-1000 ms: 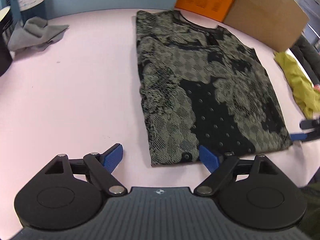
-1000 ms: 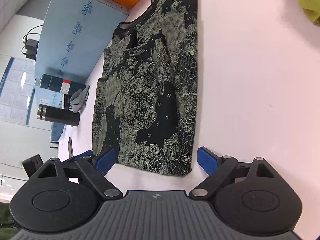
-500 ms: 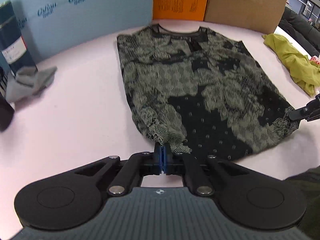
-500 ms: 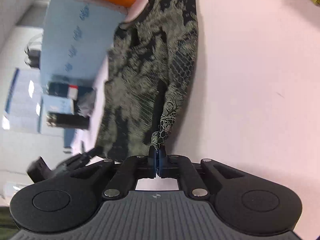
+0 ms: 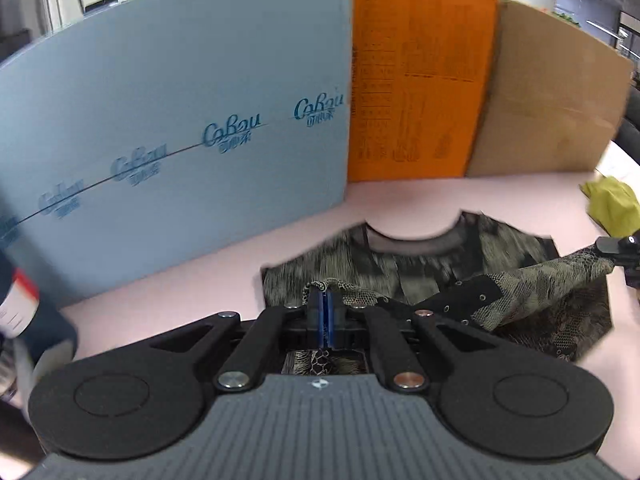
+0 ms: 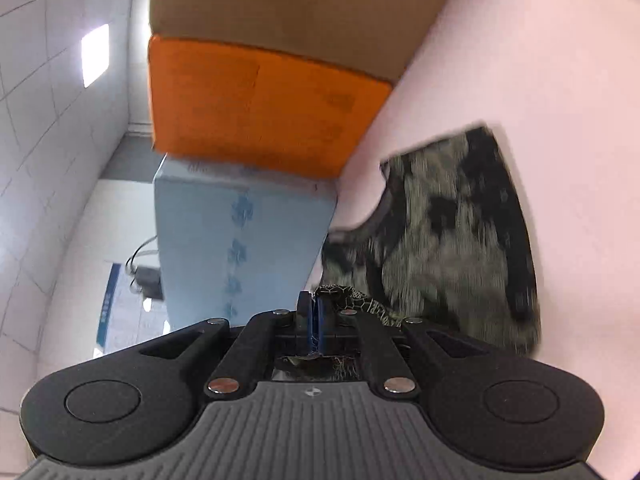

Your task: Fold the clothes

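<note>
Pinching hem corners, left gripper and right gripper jaws both clamped on patterned shirt; hem stretched between them, collar straight ahead on pink surface, fold axis crosswise.

Patterned top motion-blurred; its near part hidden behind right claw body; yellow-green cloth cut off.

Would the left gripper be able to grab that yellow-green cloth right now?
Probably not: the left gripper is shut on the patterned shirt's hem, and the yellow-green cloth lies off to the far right, beyond the right gripper.
</note>
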A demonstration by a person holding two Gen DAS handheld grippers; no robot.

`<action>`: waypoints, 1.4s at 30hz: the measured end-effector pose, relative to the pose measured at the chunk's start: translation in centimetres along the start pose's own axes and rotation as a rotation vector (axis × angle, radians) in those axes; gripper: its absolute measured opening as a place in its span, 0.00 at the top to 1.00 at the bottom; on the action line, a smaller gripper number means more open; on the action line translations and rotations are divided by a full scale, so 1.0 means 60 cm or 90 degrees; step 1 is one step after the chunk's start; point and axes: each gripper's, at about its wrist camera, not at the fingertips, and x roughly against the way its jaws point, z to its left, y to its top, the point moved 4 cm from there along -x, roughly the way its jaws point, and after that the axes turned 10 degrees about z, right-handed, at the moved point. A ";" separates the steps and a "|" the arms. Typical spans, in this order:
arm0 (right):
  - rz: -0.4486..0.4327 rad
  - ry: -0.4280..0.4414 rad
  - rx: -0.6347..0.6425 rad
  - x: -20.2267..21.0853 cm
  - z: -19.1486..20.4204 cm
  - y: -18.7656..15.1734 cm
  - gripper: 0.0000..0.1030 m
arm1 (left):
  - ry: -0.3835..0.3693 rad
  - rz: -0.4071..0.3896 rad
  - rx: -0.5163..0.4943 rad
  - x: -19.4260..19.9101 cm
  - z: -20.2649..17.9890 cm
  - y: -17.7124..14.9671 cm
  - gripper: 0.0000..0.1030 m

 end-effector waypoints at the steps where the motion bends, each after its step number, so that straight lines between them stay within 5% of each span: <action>1: -0.011 -0.014 -0.001 -0.006 -0.003 0.017 0.97 | 0.002 0.009 0.005 -0.019 0.001 0.015 0.98; 6: -0.052 -0.123 -0.017 -0.037 -0.047 0.073 0.97 | 0.046 0.096 0.019 -0.127 0.003 0.025 0.98; 11: -0.064 -0.153 -0.017 -0.044 -0.079 0.084 0.93 | 0.035 0.132 0.067 -0.171 0.019 0.003 0.92; 15: -0.102 -0.148 -0.017 -0.029 -0.076 0.081 0.74 | 0.024 0.113 0.102 -0.159 0.044 -0.005 0.66; 19: -0.141 -0.141 0.050 -0.008 -0.032 0.068 0.64 | 0.060 0.046 0.097 -0.110 0.073 -0.015 0.59; 24: -0.032 -0.124 0.135 -0.050 0.015 0.024 0.36 | -0.014 -0.006 0.026 -0.059 0.047 -0.036 0.51; 28: 0.049 -0.113 0.136 -0.118 0.012 0.013 0.34 | -0.049 0.004 -0.029 -0.071 0.000 -0.026 0.44; 29: 0.051 -0.109 0.121 -0.129 0.006 0.015 0.34 | -0.049 0.009 -0.030 -0.082 -0.008 -0.021 0.35; 35: -0.055 -0.197 0.084 -0.132 -0.032 0.055 0.33 | 0.073 0.106 0.055 -0.172 0.013 -0.032 0.26; 38: -0.115 -0.243 0.107 -0.098 -0.014 0.055 0.29 | 0.062 0.105 0.108 -0.145 0.033 -0.041 0.29; 42: -0.103 -0.234 0.170 -0.069 0.033 0.001 0.17 | 0.032 0.054 0.140 -0.066 0.033 -0.065 0.25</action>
